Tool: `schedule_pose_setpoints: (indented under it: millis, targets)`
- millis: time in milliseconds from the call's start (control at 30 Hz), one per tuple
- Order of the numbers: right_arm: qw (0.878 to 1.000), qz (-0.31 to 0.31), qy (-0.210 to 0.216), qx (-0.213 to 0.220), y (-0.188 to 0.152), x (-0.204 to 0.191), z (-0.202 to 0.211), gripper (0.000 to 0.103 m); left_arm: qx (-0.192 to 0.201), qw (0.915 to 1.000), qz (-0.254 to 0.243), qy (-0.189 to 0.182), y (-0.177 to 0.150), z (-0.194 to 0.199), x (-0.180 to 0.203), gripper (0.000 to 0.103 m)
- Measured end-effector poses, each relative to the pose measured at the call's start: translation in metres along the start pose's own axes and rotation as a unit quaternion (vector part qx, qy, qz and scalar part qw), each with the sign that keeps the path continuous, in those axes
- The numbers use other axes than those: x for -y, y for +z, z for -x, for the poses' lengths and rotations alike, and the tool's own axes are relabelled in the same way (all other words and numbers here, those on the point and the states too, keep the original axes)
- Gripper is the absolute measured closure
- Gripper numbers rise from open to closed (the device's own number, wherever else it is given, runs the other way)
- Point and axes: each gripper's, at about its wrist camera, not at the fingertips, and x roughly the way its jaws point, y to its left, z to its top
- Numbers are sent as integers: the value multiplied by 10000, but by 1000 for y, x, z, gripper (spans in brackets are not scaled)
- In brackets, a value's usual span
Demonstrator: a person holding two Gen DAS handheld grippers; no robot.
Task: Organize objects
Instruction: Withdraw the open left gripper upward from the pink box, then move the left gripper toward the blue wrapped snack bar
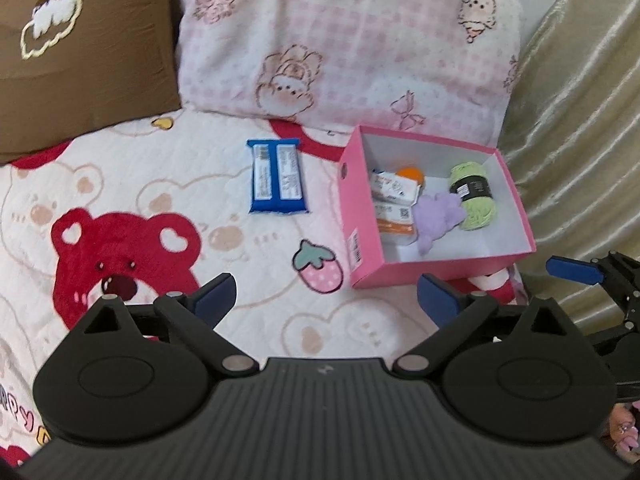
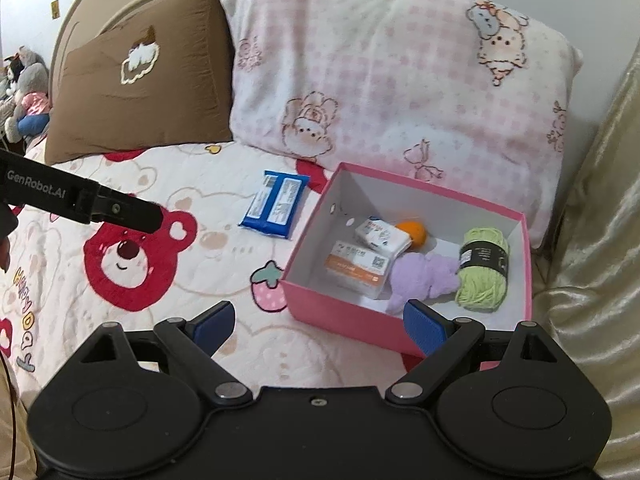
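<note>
A pink box (image 1: 362, 216) (image 2: 308, 300) stands on the bed near the pillows. Inside lie a green yarn skein (image 1: 474, 196) (image 2: 482, 272), a purple plush toy (image 1: 436, 218) (image 2: 420, 278), two white-and-orange packets (image 1: 394, 196) (image 2: 358, 266) and an orange ball (image 1: 412, 172) (image 2: 412, 232). A blue wipes pack (image 1: 278, 178) (image 2: 276, 204) lies flat on the bedspread left of the box. My left gripper (image 1: 326, 300) is open over the bedspread, nothing between its pads. My right gripper (image 2: 320, 326) is open too, its right pad over the box's near wall, holding nothing.
A pink patterned pillow (image 1: 340, 40) (image 2: 400, 80) and a brown cushion (image 1: 80, 52) (image 2: 140, 80) lean behind the items. Shiny beige fabric (image 1: 580, 120) (image 2: 592, 280) borders the right side. The left gripper's black body (image 2: 80, 200) crosses the right wrist view's left edge. Stuffed toys (image 2: 28, 92) sit far left.
</note>
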Motion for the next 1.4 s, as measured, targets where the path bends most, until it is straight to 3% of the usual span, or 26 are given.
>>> schedule_pose_setpoints:
  millis: [500, 767, 1000, 1233, 1333, 1400]
  targets:
    - [9968, 660, 446, -21, 10, -52, -21, 10, 37, 10000, 81, -24, -14, -18, -37, 5]
    - [9939, 784, 728, 273, 19, -74, -42, 10, 119, 9995, 268, -100, -14, -34, -60, 5]
    - [9919, 926, 691, 528, 26, -90, -58, 10, 111, 9993, 354, -31, -12, -48, -79, 5]
    - [9922, 981, 311, 708, 30, -89, -88, 10, 233, 9993, 293, -41, -4, -61, -91, 5]
    - [9948, 757, 297, 615, 32, -85, -102, 14, 382, 9988, 299, -25, -1, -67, -98, 5]
    - [9942, 786, 208, 699, 28, -91, -107, 14, 681, 9967, 414, 170, 0, -68, -105, 5]
